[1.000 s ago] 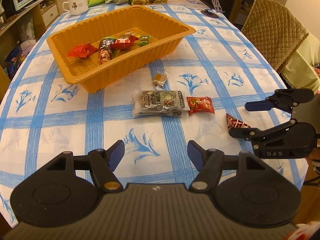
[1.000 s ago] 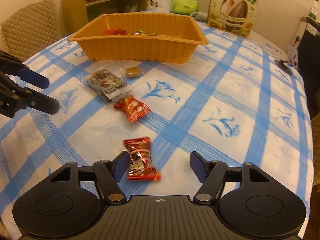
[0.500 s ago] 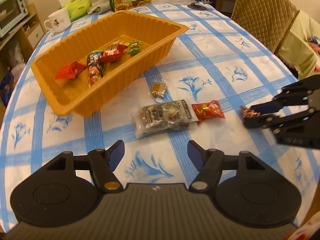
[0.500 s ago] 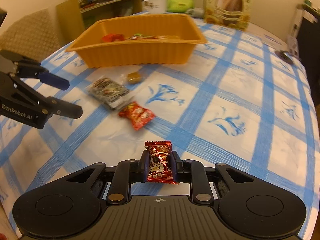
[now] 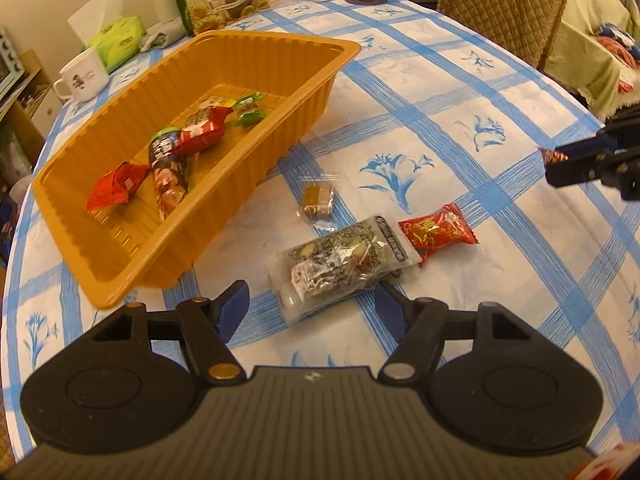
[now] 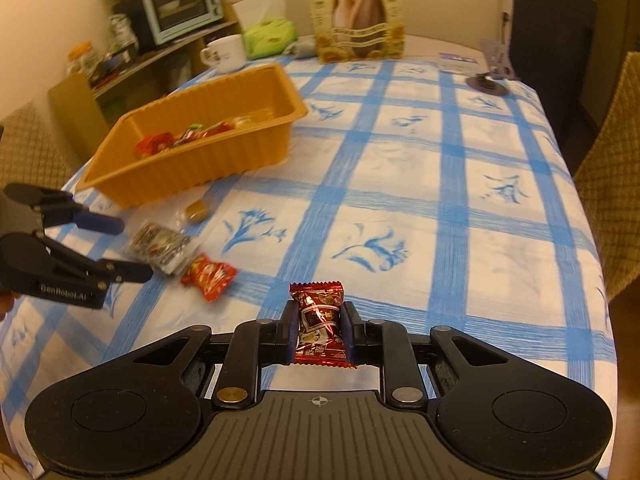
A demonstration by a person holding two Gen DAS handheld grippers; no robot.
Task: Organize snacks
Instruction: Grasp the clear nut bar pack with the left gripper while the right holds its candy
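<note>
three wrapped snacks lie loose on the blue-and-white checked tablecloth (image 5: 460, 92): a small clear-wrapped brown candy (image 5: 317, 199) just beside the ribbed orange plastic tray (image 5: 248, 168), a clear packet of dark mixed snack (image 5: 344, 264) nearer the camera, and a bright red foil candy (image 5: 438, 232) touching that packet's end. the tray sits on the cloth and holds several pieces: a red folded wrapper (image 5: 116, 186), a long dark tube-shaped packet (image 5: 168, 172), a red-and-white wrapper (image 5: 200, 132) lying across it, and small green-wrapped sweets (image 5: 250, 110).

the left gripper (image 5: 312, 312) hangs over the clear packet with its blue-tipped fingers spread wide, one on either side of the packet's near end, nothing between the pads.

the right gripper (image 6: 319, 330) is clamped on a dark red patterned foil candy (image 6: 319, 324), upright between the pads and clear of the cloth, well apart from the tray.

at the far end of the table stand a white mug (image 5: 82, 76), a green tissue pack (image 5: 116, 38) and a tall sunflower-seed bag (image 6: 356, 12).
</note>
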